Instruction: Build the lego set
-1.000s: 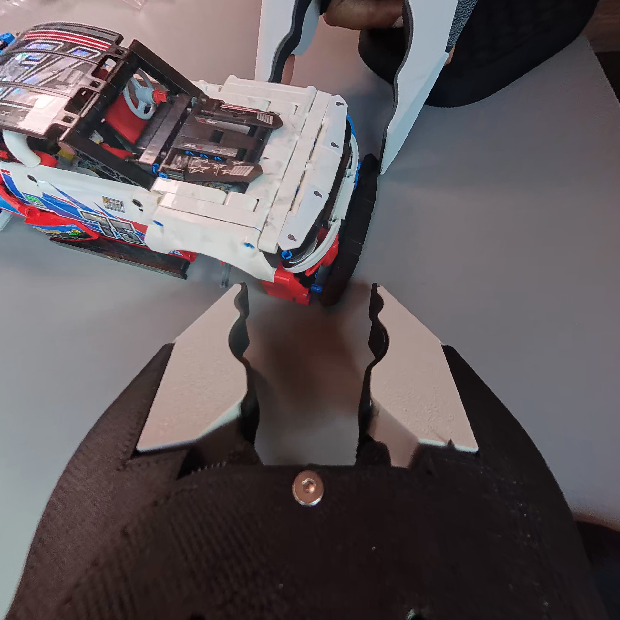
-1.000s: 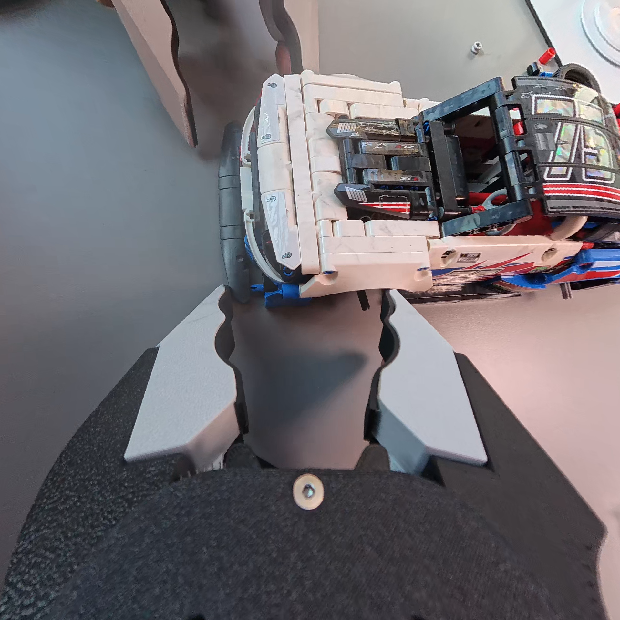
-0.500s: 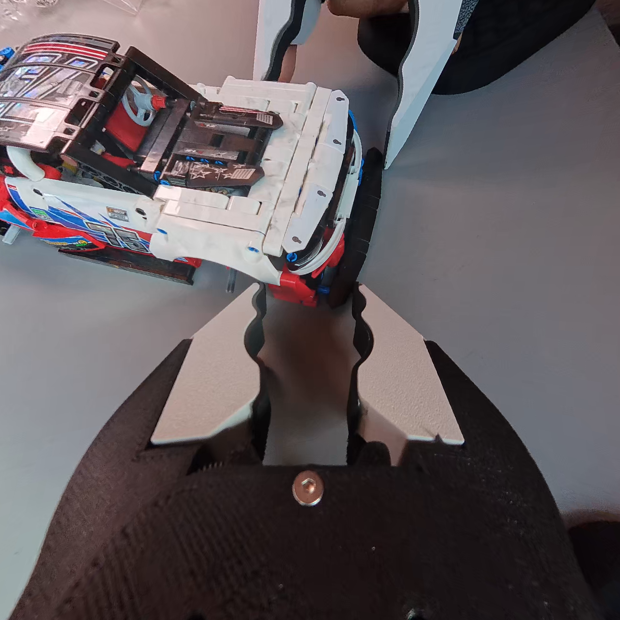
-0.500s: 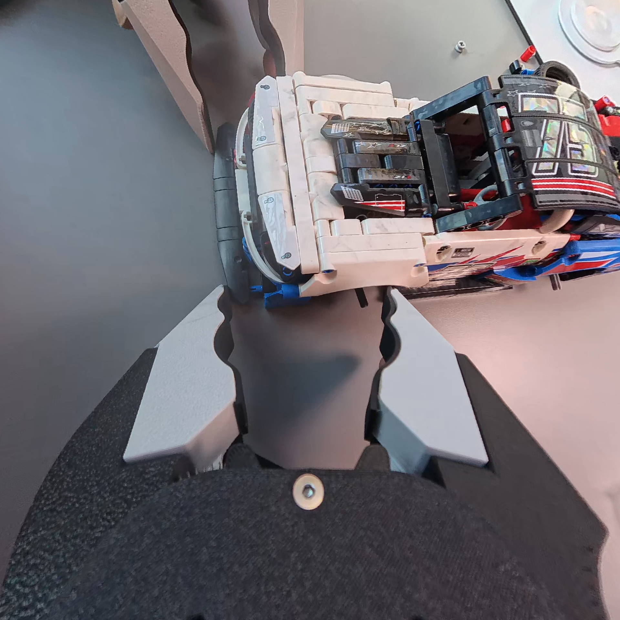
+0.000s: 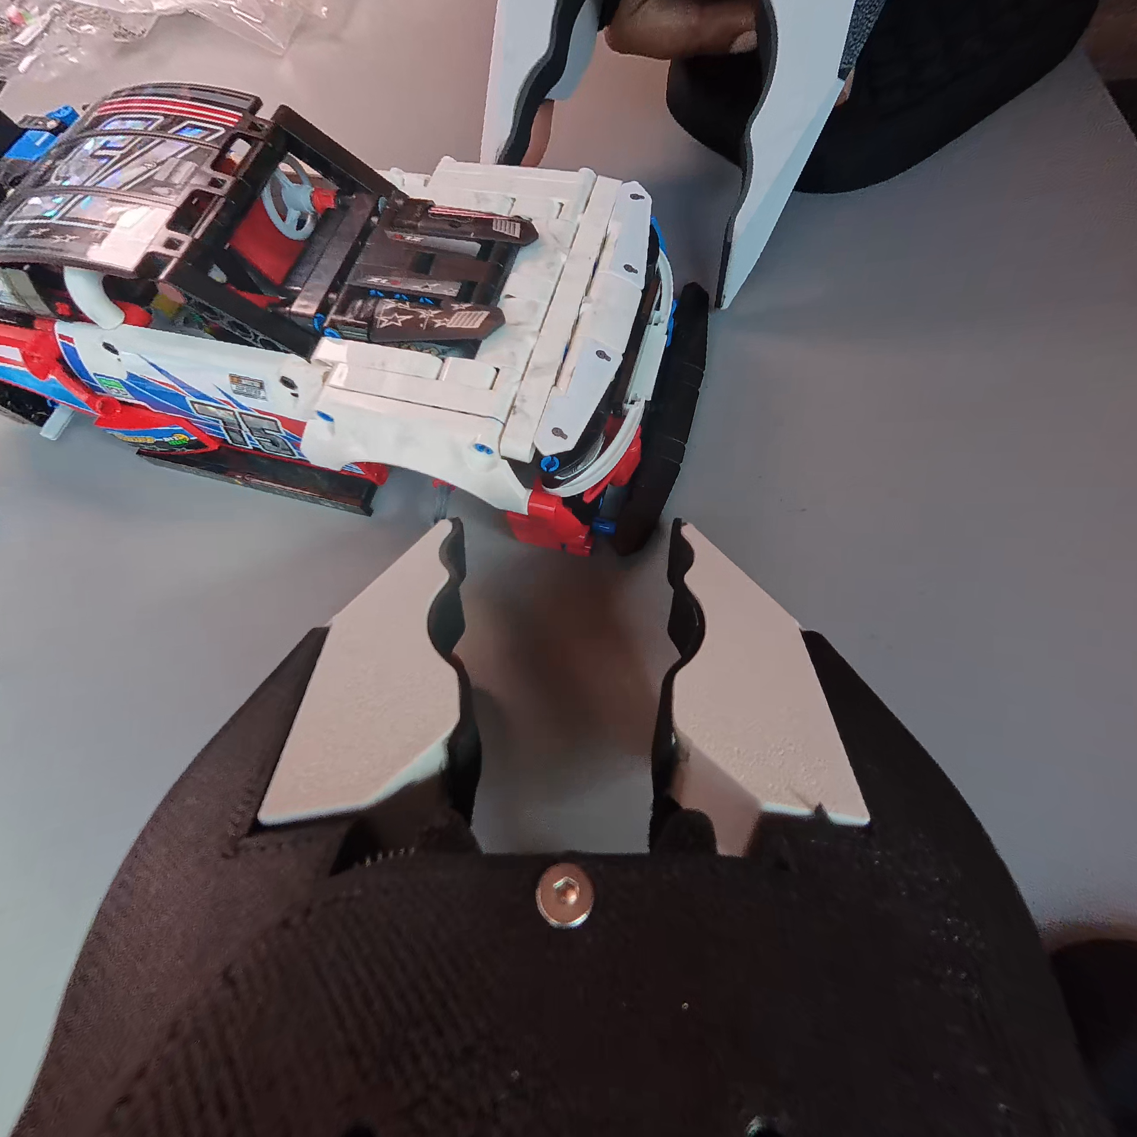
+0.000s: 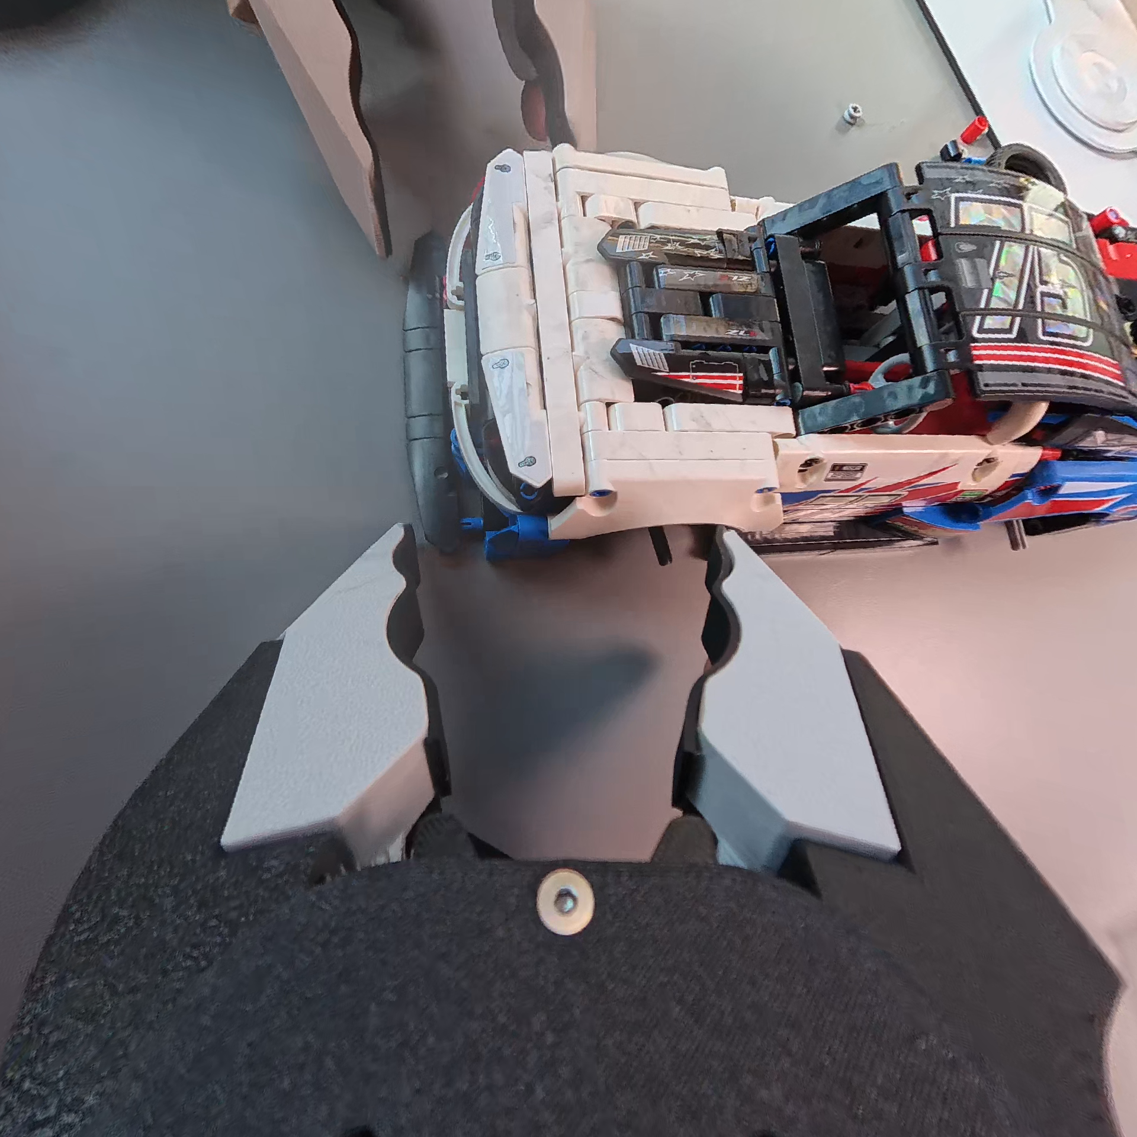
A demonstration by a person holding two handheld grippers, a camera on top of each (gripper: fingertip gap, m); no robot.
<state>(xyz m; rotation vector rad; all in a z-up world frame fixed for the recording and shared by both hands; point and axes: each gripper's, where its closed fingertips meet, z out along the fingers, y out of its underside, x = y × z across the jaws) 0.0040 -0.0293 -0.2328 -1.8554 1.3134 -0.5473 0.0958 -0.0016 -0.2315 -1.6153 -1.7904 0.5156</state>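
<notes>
Your lego race car (image 5: pixel 344 320) sits flat on the grey counter (image 5: pixel 923 492), nearly complete, with its nose toward 3 o'clock in the left wrist view and toward 9 o'clock in the right wrist view. That puts the front end between your two claws, which I judge is deliberate: each can reach a front corner while the counter carries the weight.

Your left claw (image 5: pixel 563 529) is spread open and empty, fingertips just beside the red corner piece (image 5: pixel 547 523) and the black front splitter (image 5: pixel 670 430) at 12 o'clock, not clearly touching. It angles down and forward over the counter.

Your right claw (image 6: pixel 560 535) is also open and holds nothing, tips flanking the blue corner piece (image 6: pixel 517 541) under the white fender (image 6: pixel 664 486). It faces the left claw across the nose; in the left wrist view it stands at 12 o'clock, beyond the hood.

Loose small parts (image 6: pixel 852 114) lie well apart at 1 o'clock in the right wrist view, and clear plastic bags (image 5: pixel 184 24) at 11 o'clock in the left
</notes>
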